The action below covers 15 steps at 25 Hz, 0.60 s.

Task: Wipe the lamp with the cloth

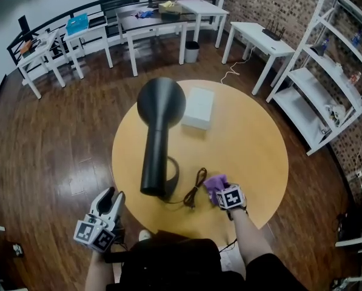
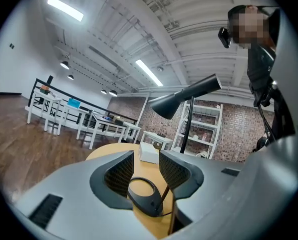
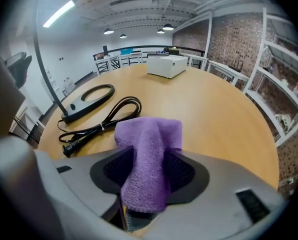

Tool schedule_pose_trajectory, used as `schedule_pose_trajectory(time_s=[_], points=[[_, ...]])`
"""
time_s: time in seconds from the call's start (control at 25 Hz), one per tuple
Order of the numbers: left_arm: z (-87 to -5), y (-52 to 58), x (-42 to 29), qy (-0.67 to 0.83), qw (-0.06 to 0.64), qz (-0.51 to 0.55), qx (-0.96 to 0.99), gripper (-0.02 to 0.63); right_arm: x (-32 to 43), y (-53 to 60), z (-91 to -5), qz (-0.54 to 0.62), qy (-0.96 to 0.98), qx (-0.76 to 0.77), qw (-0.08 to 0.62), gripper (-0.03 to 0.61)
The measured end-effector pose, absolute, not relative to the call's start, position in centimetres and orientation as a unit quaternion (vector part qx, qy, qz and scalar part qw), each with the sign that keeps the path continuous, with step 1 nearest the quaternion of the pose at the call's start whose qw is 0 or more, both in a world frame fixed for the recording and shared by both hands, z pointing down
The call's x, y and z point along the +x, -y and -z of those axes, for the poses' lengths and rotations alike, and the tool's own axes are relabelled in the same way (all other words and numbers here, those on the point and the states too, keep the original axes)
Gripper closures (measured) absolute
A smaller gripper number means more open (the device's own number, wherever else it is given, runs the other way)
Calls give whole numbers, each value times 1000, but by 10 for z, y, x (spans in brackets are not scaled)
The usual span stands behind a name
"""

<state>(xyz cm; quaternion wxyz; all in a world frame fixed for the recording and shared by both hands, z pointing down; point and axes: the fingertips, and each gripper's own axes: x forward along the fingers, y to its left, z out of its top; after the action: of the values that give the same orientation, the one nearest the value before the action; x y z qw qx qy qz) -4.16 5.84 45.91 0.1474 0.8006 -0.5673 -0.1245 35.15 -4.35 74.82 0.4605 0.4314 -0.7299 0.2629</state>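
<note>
Dark wood flooring, white tables and white shelving along a brick wall ring a round wooden surface [image 1: 253, 144] in the head view. On it the black lamp [image 1: 157, 138] stands toward 7 o'clock, its long cone shade reaching over the middle, with a white box [image 1: 198, 108] just past the shade at 12 o'clock and a bundled black cord [image 1: 194, 188] lying near 6 o'clock. Just beside the cord, at the surface's near edge, the right hand-held gripper [image 1: 230, 197] points down with the purple cloth [image 1: 214, 185] bunched at its tip. The left hand-held gripper [image 1: 105, 216] hangs off the surface at about 8 o'clock, well apart from the lamp. Its own view looks level across the surface: its jaws stand spread with nothing pinched, and beyond their gap lie the ring-shaped lamp base [image 2: 143, 196] and the thin pole rising to the tilted shade at 1 o'clock. From the right gripper view, the jaws are pressed onto a fold of the cloth, which drapes forward over them and onto the wood; the cord sits at 10 o'clock, the lamp base beyond it, the box far off at 12 o'clock. By my reading, only the pickup is done: the cloth is gripped but touches no part of the lamp, so all the wiping of shade, pole and base is left.
</note>
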Motion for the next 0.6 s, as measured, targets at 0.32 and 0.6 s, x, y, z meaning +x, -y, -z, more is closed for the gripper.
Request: schedule_pose_trajectory(time_s=[0.32, 0.6], points=[[-455, -55, -39, 558, 142, 116, 809, 469, 352, 36, -723, -232, 742, 436, 454, 486], [-451, -51, -46, 552, 125, 114, 817, 469, 325, 68, -616, -167, 812, 455, 326, 486]])
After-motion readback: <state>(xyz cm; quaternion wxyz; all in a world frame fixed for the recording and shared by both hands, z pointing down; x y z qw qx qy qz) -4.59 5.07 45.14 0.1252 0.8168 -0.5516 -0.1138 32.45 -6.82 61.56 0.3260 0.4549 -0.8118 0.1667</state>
